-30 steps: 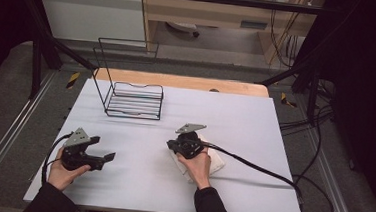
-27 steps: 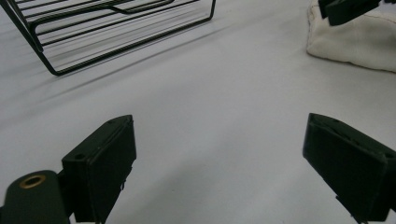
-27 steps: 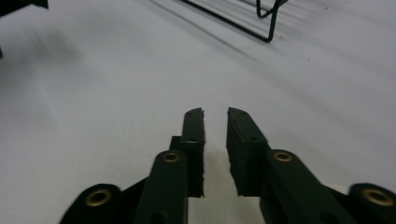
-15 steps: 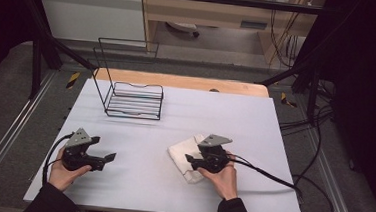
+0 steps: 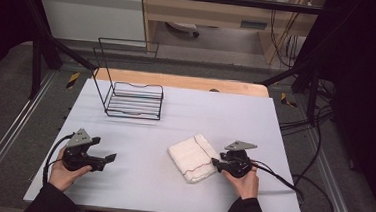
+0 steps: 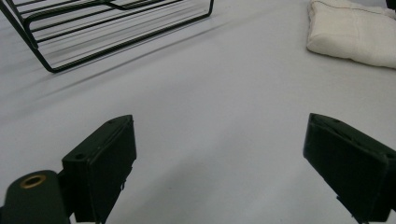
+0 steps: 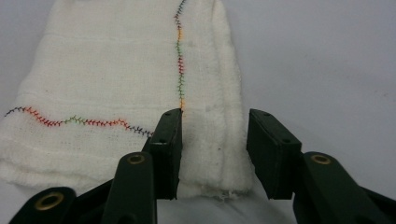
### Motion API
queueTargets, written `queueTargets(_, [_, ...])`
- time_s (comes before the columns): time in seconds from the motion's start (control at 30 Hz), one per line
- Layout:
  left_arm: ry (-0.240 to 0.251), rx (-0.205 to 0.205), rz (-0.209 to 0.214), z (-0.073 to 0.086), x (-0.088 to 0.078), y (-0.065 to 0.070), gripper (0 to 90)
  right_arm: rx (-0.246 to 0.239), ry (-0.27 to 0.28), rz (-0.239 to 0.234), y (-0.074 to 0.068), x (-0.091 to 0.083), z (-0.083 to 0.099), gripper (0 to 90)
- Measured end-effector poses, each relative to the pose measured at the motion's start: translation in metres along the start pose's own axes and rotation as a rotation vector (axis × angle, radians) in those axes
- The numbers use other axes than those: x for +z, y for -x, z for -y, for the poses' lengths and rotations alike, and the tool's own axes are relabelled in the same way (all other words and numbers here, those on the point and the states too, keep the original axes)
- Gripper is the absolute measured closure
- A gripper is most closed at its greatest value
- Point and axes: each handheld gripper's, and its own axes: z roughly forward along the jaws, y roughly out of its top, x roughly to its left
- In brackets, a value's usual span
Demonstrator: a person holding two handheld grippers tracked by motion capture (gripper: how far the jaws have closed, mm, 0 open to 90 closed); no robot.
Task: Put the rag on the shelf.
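Jaws, right: the right gripper is set part open over the near corner of the folded cloth; its jaws have just been closing, 1 on top of the cloth beside the stitched seam, the other at the cloth's edge. A firm pinch cannot be confirmed; the pads appear not yet pressed together.
Jaws, left: the left gripper is held wide open with nothing between its jaws, low over the bare table.
Cloth: it lies flat, folded, right of centre on the table, well apart from the wire rack at the far left.
Step in hand: a grasp on the cloth's near right corner is judged to be under way, with the right gripper brought in from the cloth's right side.
Next move: the jaws would need to be closed fully on the corner layers, all folds being caught, before any lift or pull is made.
Left hand's part: it is kept idle and well apart from the cloth.
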Motion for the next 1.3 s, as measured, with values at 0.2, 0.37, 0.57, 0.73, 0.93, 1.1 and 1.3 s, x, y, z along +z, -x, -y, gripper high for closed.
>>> queueTargets(0.2, [-0.002,0.001,0.002,0.0,0.0,0.001,9.9,0.063,-0.014,-0.054,0.0,0.0,0.001,76.0])
queueTargets(0.37, [-0.004,0.001,0.002,0.0,0.0,0.0,9.9,0.093,-0.017,-0.065,-0.001,-0.002,0.001,81.2])
queueTargets(0.57, [-0.003,-0.003,0.0,0.0,0.0,0.0,9.9,0.122,-0.029,-0.096,-0.012,-0.008,0.006,81.7])
queueTargets(0.73, [-0.005,-0.006,-0.001,-0.002,0.0,0.002,10.0,0.11,-0.017,-0.09,-0.02,-0.011,0.01,80.7])
queueTargets(0.93, [-0.004,-0.024,-0.007,-0.008,0.003,0.008,10.2,0.039,0.065,-0.069,-0.013,-0.017,0.006,61.4])
queueTargets(1.1, [-0.005,-0.032,-0.008,-0.021,0.011,0.02,10.0,0.03,0.101,-0.058,-0.006,-0.019,0.002,46.8])
queueTargets(1.3, [-0.02,-0.032,-0.001,-0.043,0.034,0.045,11.8,0.035,0.122,-0.061,0.006,-0.018,0.004,23.6])
